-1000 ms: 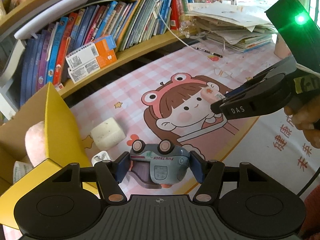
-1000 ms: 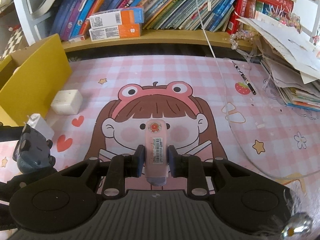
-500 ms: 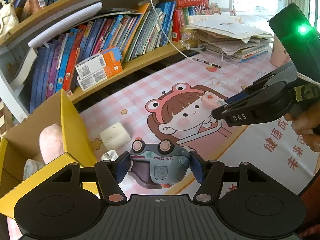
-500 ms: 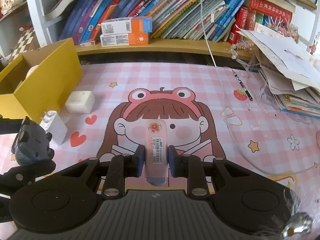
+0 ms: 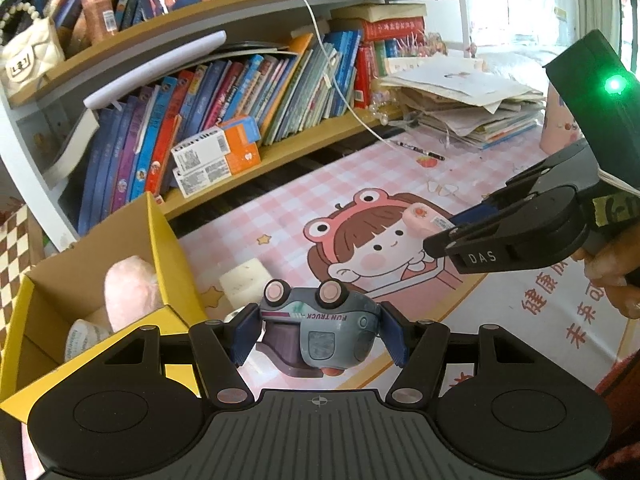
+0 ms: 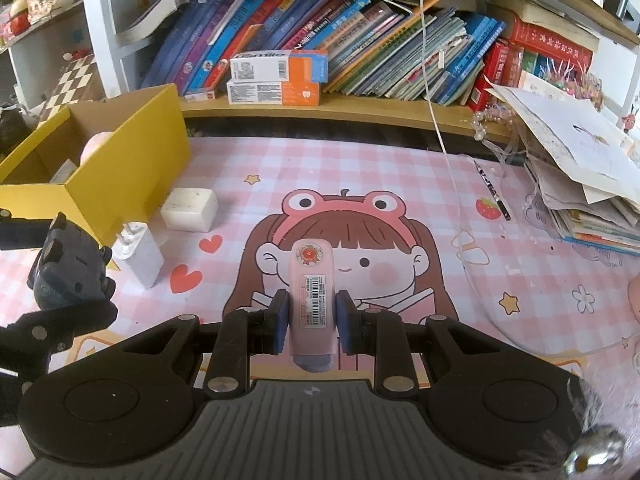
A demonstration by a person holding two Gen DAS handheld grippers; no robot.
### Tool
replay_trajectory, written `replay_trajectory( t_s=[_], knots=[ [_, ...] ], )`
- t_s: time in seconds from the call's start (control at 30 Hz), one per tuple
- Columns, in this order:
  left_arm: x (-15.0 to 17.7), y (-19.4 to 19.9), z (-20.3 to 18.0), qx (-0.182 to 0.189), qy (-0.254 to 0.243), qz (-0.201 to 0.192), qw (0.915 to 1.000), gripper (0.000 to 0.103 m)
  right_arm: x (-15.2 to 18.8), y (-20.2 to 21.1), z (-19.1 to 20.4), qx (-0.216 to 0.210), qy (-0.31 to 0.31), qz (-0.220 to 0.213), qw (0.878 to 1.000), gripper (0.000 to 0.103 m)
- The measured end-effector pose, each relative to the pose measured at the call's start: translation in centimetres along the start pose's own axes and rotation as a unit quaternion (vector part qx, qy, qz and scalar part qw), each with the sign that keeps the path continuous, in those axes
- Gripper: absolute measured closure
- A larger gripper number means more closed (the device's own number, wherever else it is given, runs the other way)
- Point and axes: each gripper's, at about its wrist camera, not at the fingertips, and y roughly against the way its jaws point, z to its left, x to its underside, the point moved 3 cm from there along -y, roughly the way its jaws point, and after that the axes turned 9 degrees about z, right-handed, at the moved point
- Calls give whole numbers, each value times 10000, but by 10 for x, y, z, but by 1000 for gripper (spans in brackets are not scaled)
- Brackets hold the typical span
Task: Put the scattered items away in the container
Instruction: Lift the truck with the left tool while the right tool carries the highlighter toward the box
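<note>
My left gripper (image 5: 320,334) is shut on an upside-down grey-blue toy truck (image 5: 320,326) and holds it above the mat, just right of the yellow cardboard box (image 5: 164,240). The box holds a pink plush (image 5: 128,288) and a white item. My right gripper (image 6: 311,320) is shut on a slim pink tube (image 6: 312,280) with a barcode label, raised over the cartoon mat. The right wrist view shows the truck (image 6: 68,268) at the far left and the box (image 6: 132,160) at upper left. A white block (image 6: 190,209) and a white charger plug (image 6: 138,254) lie beside the box.
A bookshelf (image 6: 320,52) full of books runs along the back with orange-and-white cartons (image 6: 276,76) on its ledge. A pile of papers (image 6: 580,176) sits at the right, a pencil (image 6: 492,188) near it. A white cable (image 6: 436,100) hangs down. A hand (image 5: 612,268) grips the right tool.
Both grippers have risen and pulled back with their loads still held. More of the box's inside, the shelf and the mat now shows in both views.
</note>
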Motion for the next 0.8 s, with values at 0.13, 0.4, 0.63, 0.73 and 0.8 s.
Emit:
replay_trajectory(
  t_s=[0.13, 0.4, 0.63, 0.73, 0.8],
  knots=[
    [0, 6, 6, -64, 48, -72, 9999, 40, -1, 5, 5, -23, 29, -53, 10000, 80],
    [-1, 18, 25, -259, 247, -234, 9991, 40, -13, 11, 21, -187, 207, -159, 9995, 80],
    [2, 26, 36, -382, 399, -281, 9981, 40, -17, 14, 37, -323, 398, -200, 9985, 80],
    [2, 30, 41, -431, 432, -321, 9976, 40, -18, 16, 41, -346, 426, -232, 9982, 80],
    [1, 33, 44, -465, 459, -356, 9972, 40, -19, 18, 43, -360, 444, -260, 9980, 80]
  ],
)
